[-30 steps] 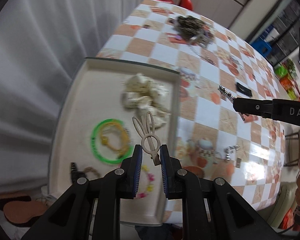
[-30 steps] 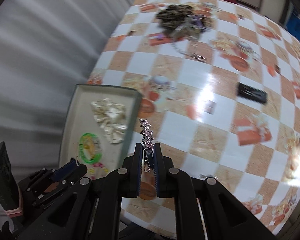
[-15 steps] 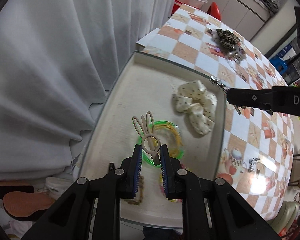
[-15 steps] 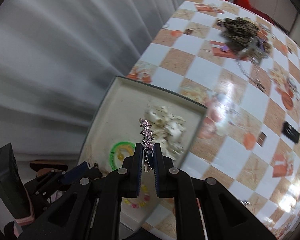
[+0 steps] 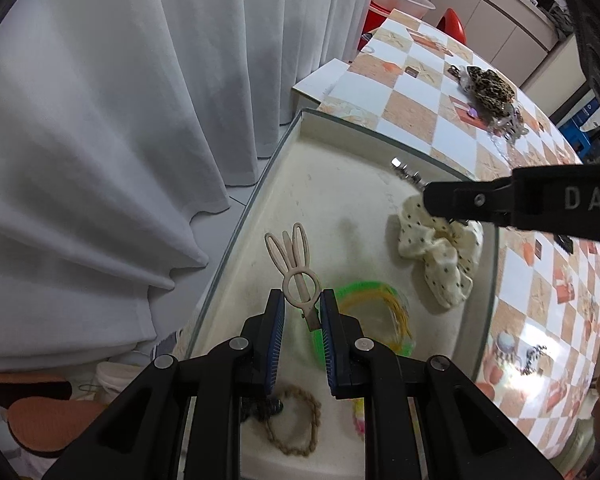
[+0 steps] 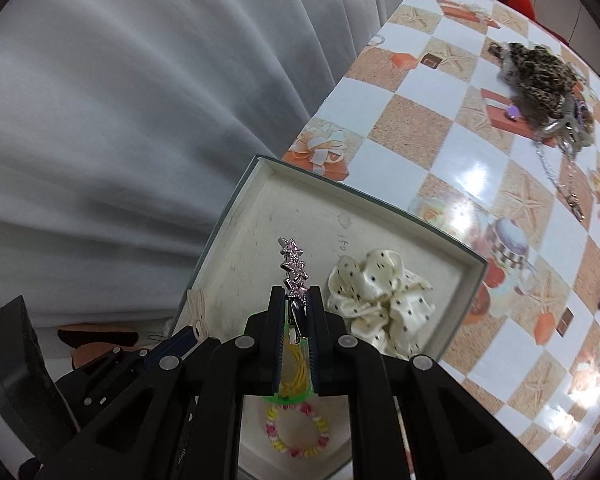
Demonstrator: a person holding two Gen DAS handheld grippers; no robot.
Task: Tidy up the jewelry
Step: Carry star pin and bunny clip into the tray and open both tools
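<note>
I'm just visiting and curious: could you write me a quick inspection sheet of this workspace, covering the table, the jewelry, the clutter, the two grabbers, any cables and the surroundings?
Surface: checkered tablecloth, glossy.
Job's things: cream tray holds dotted scrunchie, green ring, braided bracelet, bead bracelet.
Clutter: leopard-print pile with chains, far end.
Grippers: left gripper shut on bunny clip; right gripper shut on star clip; both above tray.
Cables: nothing seen.
Surroundings: white curtain, red stool.

A beige bunny-ear clip (image 5: 296, 276) stands upright, pinched at its base. A pink star clip (image 6: 294, 268) likewise. Both hang above the cream tray (image 6: 236, 216).
</note>
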